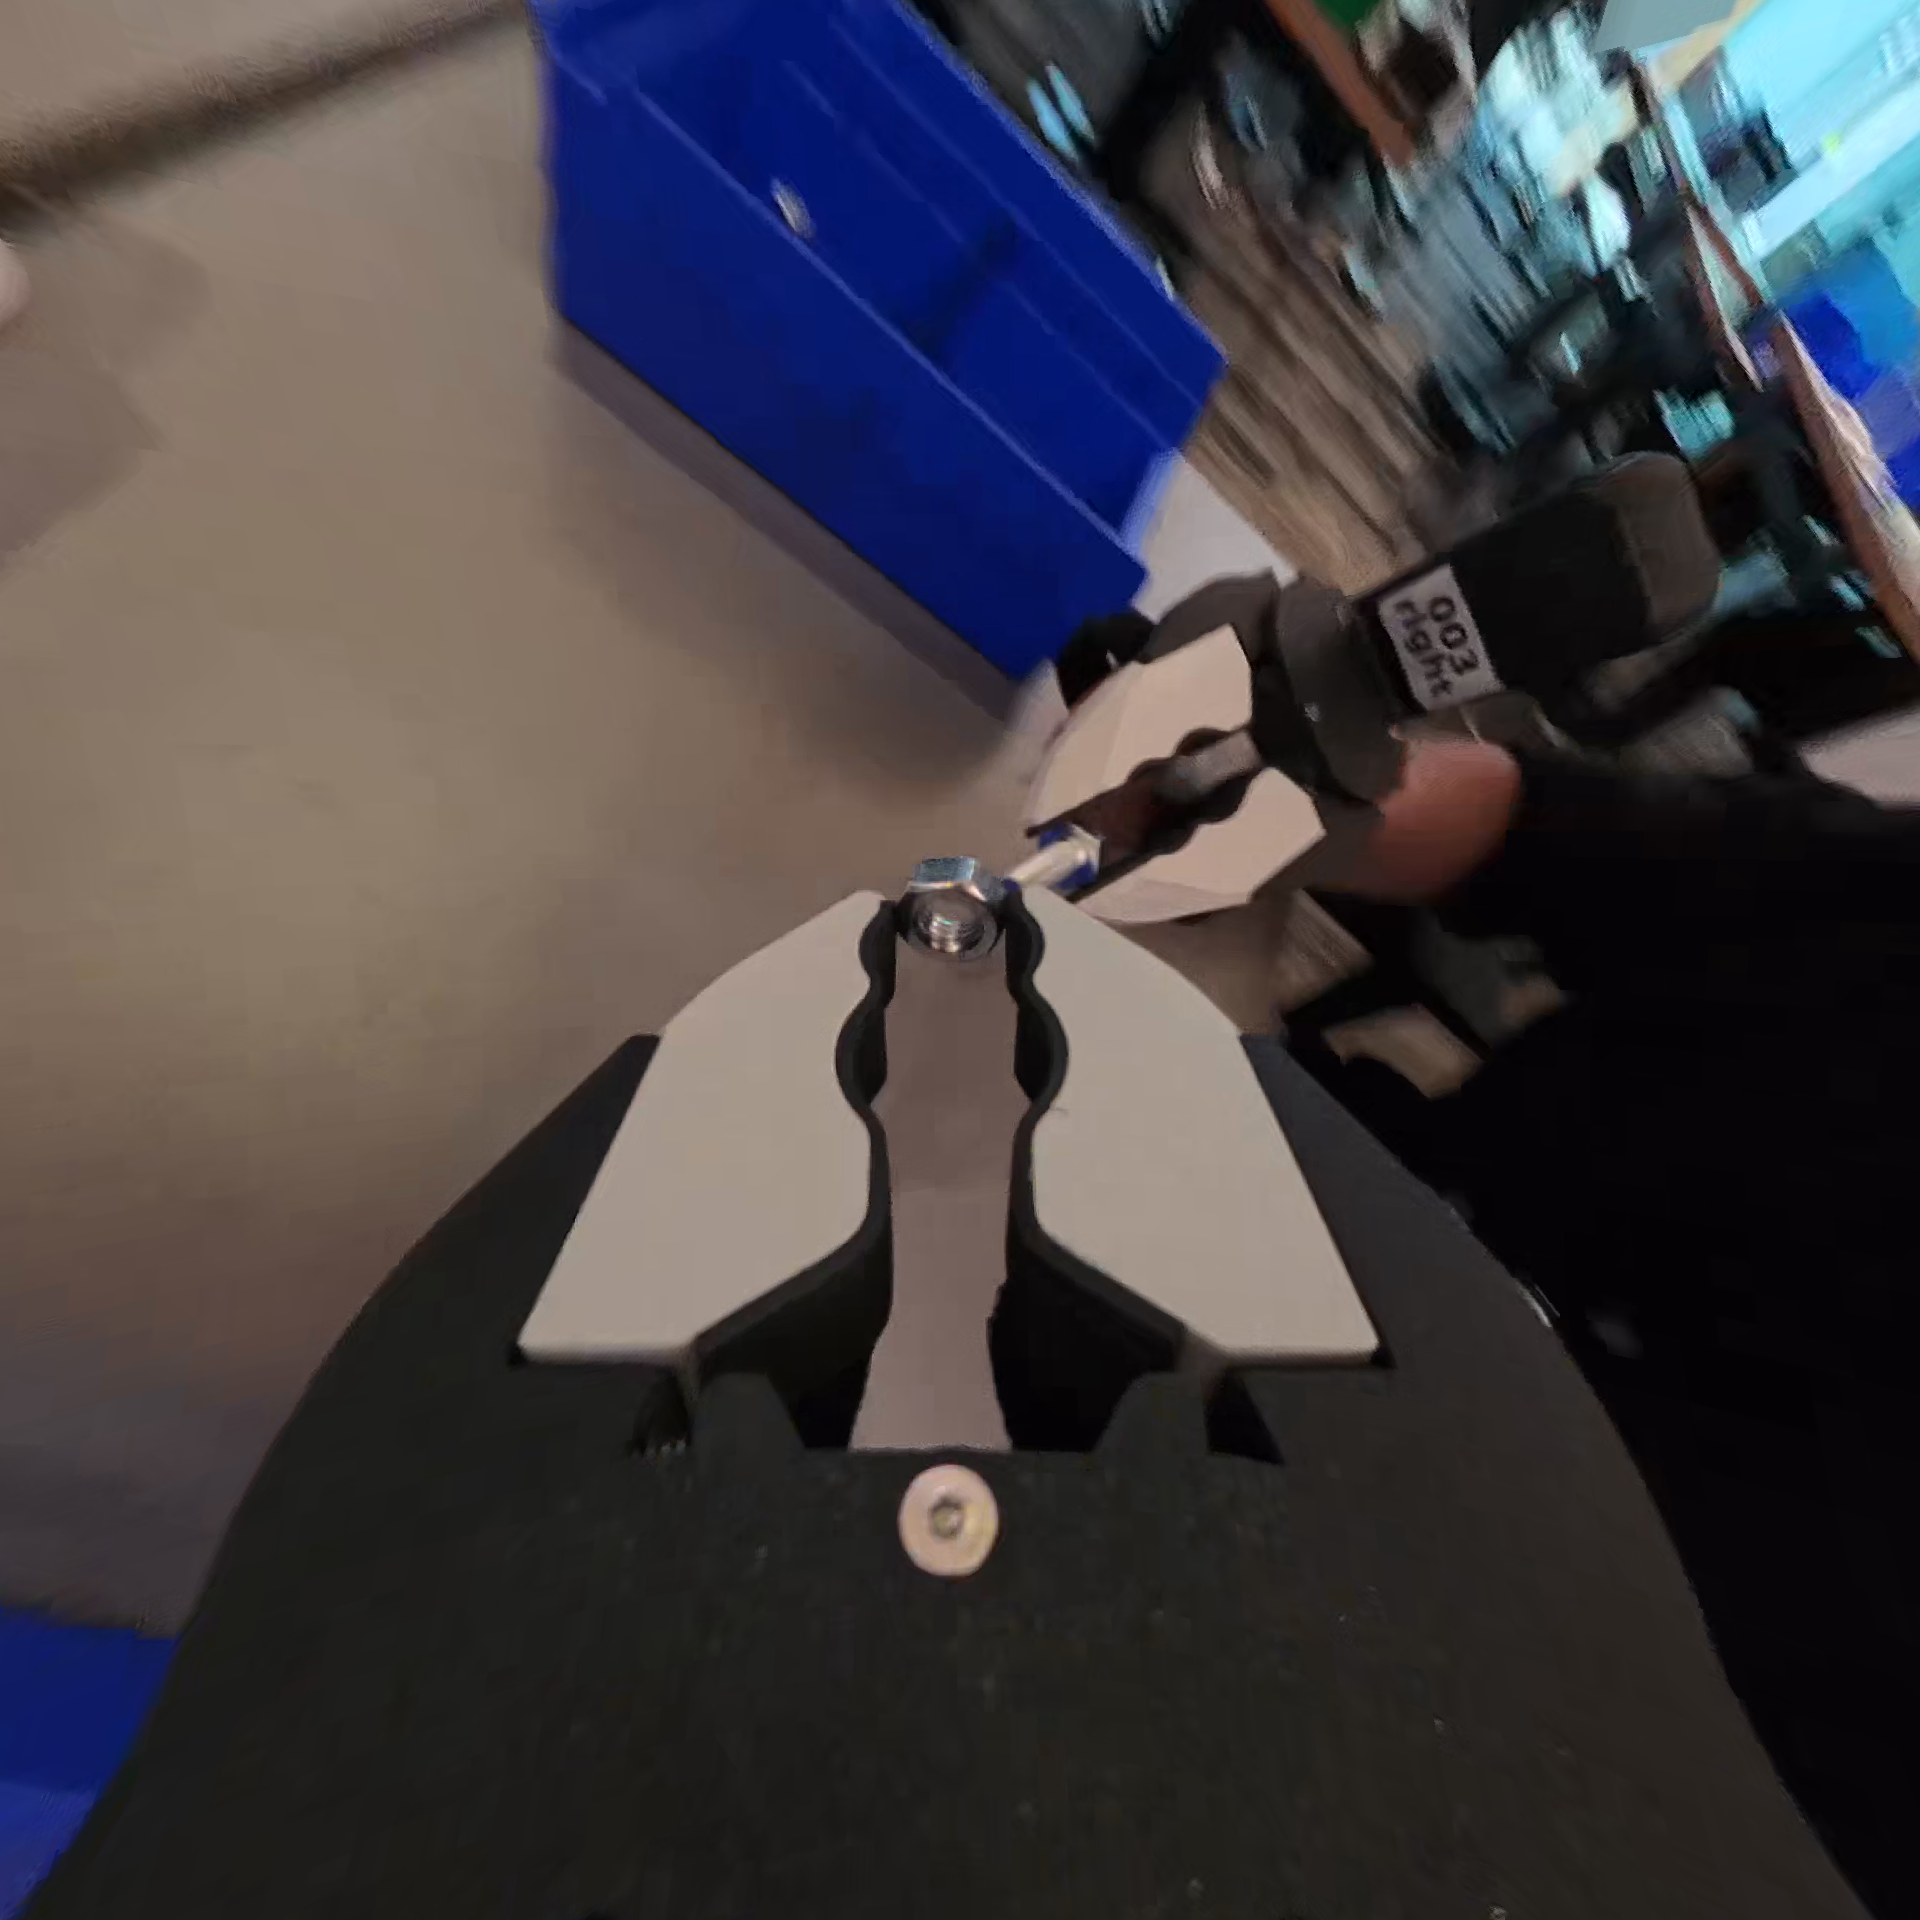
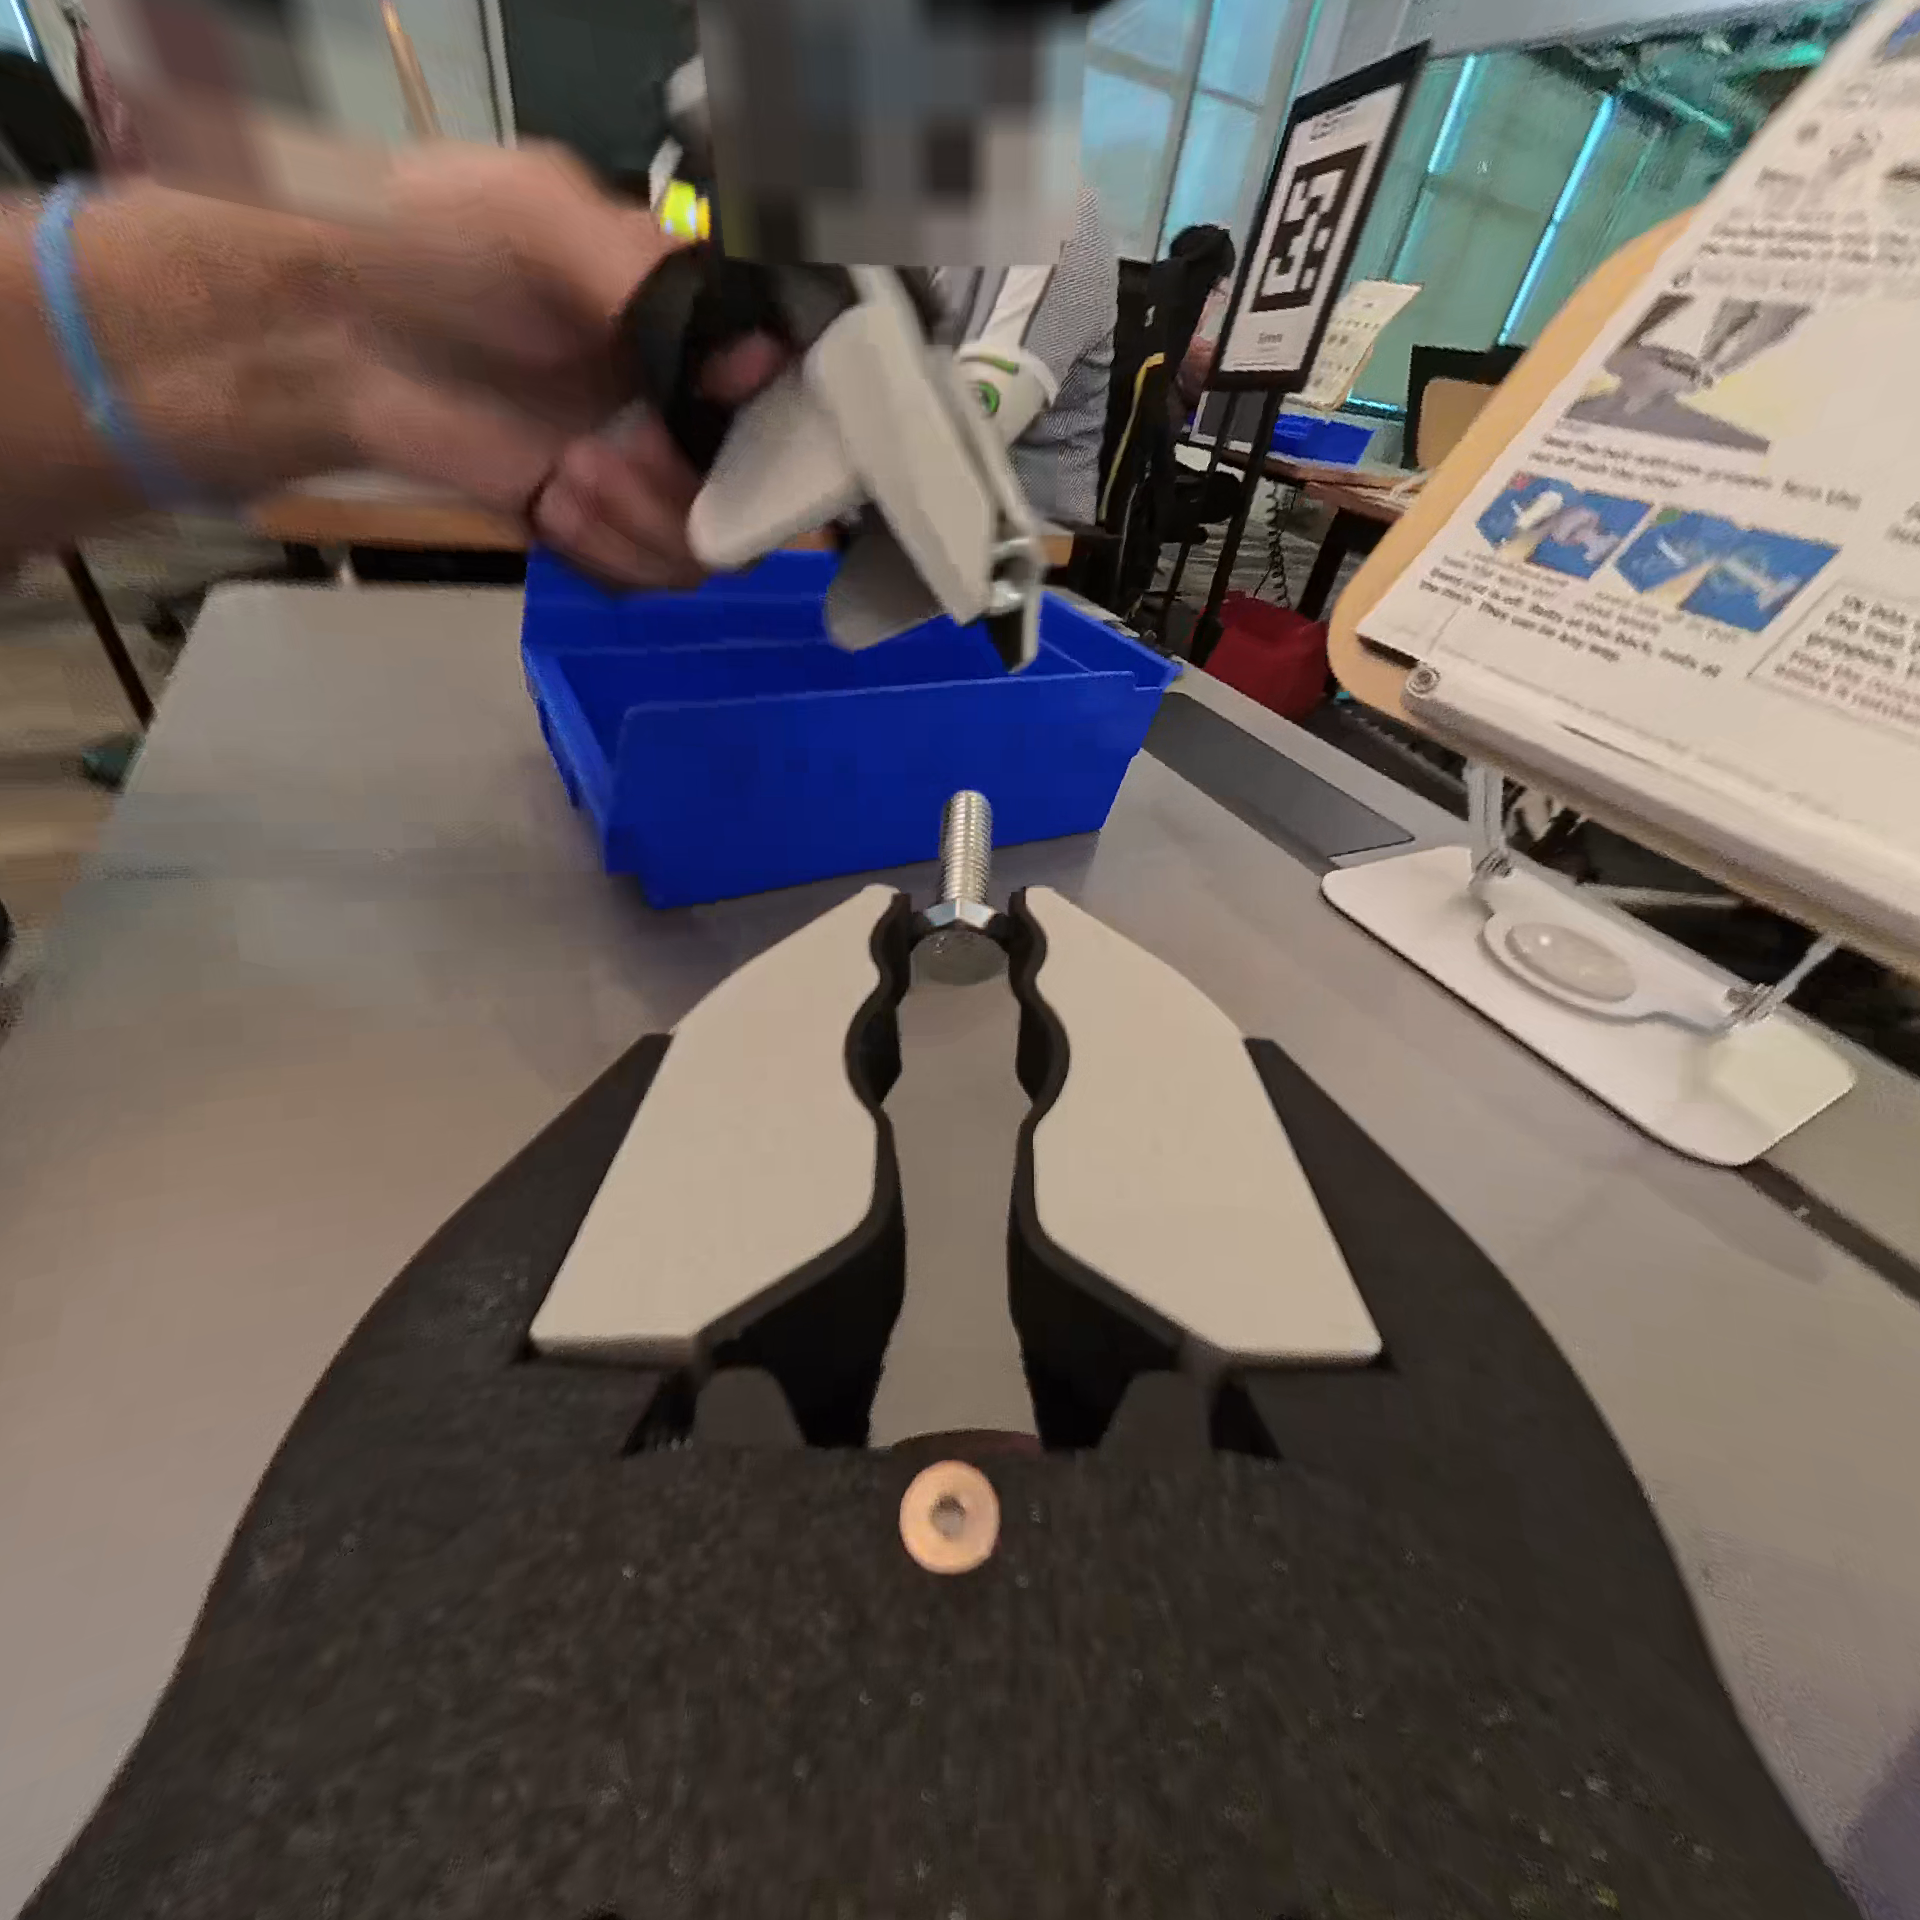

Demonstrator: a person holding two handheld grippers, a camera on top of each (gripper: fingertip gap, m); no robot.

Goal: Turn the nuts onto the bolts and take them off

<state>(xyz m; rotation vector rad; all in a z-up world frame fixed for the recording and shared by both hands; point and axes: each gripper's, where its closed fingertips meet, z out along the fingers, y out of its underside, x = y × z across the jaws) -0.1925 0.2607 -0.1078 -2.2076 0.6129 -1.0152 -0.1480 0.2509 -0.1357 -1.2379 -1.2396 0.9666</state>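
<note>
In the left wrist view my left gripper (image 1: 948, 920) is shut on a silver hex nut (image 1: 948, 912) at its fingertips, held above the grey table. The right gripper (image 1: 1081, 862) comes in from the right with a silver bolt (image 1: 1049, 862) whose threaded tip points at the nut and almost touches it. In the right wrist view my right gripper (image 2: 958, 940) is shut on the bolt's hex head (image 2: 956, 951), with the threaded shank (image 2: 964, 847) pointing away. The left gripper (image 2: 1013, 613) hangs above and beyond it, tips pointing down, with the nut (image 2: 1006, 594) between them.
A blue plastic bin (image 2: 852, 769) with dividers stands on the grey table (image 2: 312, 883) behind the grippers; it also shows in the left wrist view (image 1: 831, 343). A white stand with a printed instruction sheet (image 2: 1662, 499) is at the right. Chairs and desks lie beyond the table. My hands' fingertips stand some 6 cm from each other.
</note>
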